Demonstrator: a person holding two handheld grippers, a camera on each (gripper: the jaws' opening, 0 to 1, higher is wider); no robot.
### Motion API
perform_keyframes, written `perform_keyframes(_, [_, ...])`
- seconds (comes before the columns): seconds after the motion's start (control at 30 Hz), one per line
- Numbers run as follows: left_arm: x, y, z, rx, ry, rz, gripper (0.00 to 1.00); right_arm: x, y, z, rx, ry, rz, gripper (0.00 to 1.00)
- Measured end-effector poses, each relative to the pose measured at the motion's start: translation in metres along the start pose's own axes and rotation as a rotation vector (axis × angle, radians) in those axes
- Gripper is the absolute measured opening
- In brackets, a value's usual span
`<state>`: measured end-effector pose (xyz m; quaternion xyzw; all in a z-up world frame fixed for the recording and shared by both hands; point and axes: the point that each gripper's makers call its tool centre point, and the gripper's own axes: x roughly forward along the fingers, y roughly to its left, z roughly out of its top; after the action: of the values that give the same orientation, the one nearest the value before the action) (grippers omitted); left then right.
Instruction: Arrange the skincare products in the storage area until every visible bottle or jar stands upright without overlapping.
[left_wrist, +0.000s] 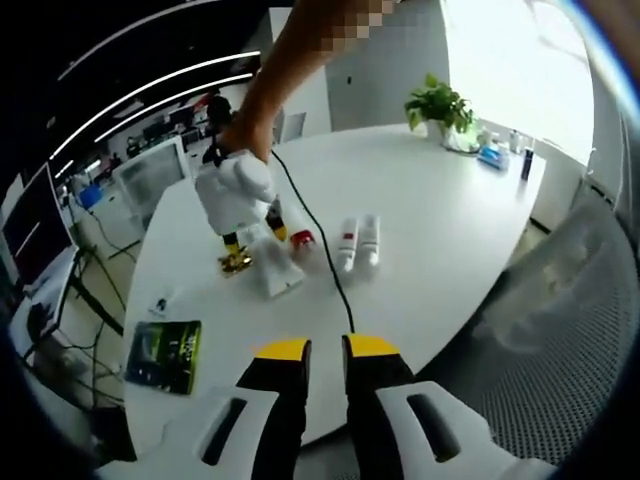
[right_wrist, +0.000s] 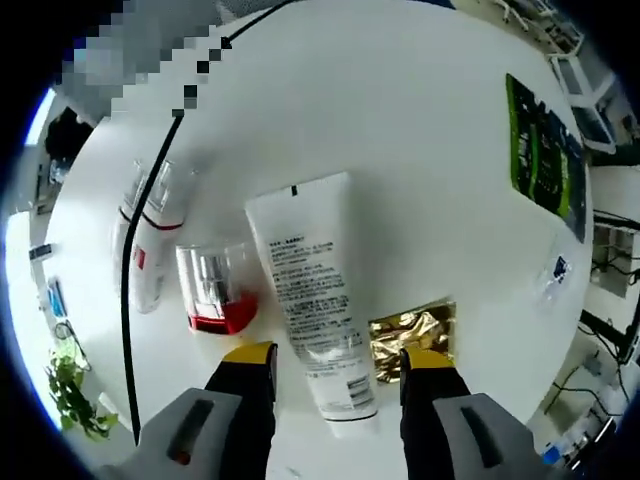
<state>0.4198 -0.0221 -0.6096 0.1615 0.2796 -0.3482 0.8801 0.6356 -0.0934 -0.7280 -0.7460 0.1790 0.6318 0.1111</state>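
Note:
A white tube (right_wrist: 315, 300) lies flat on the round white table (right_wrist: 400, 120), its near end between the wide-apart jaws of my open right gripper (right_wrist: 339, 355). Left of it is a small clear bottle with a red base (right_wrist: 215, 290). Further left, two white bottles with red labels (right_wrist: 145, 245) lie side by side. In the left gripper view, the right gripper (left_wrist: 255, 240) hangs over the tube (left_wrist: 275, 265), with the red-based bottle (left_wrist: 302, 240) and the two white bottles (left_wrist: 358, 240) beside it. My left gripper (left_wrist: 327, 348) hovers at the table's near edge, narrowly open and holding nothing.
A gold foil packet (right_wrist: 412, 335) lies by the tube. A green packet (right_wrist: 545, 155) and a small sachet (right_wrist: 555, 272) sit further off. A black cable (left_wrist: 320, 250) crosses the table. A potted plant (left_wrist: 438, 105) stands far back and a mesh chair (left_wrist: 560, 330) at right.

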Motion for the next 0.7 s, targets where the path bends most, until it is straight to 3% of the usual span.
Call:
perform_keyframes(0.2, [0.0001,-0.0003,-0.002,0.003,0.007,-0.002,0.13,0.0068,-0.0046,0.0024,-0.036,0.019,-0.003,0.41])
perform_keyframes(0.43, [0.0001,0.0011,-0.0038,0.006,0.011,0.002,0.12,0.0059,-0.0086,0.0034,0.031,0.004,-0.038,0.37])
perform_keyframes(0.53, [0.0001,0.0013,-0.0044,0.005,0.013,0.003,0.11,0.0045,-0.0073,0.0047,0.018,0.008,-0.04,0.36])
perform_keyframes(0.6, [-0.0001,0.0012,-0.0045,0.007,0.013,0.002,0.11,0.0037,-0.0049,0.0053,0.022,-0.003,-0.031,0.3])
perform_keyframes(0.7, [-0.0004,0.0014,-0.005,0.005,0.013,0.003,0.11,0.001,-0.0053,0.0074,0.057,-0.021,-0.046,0.28])
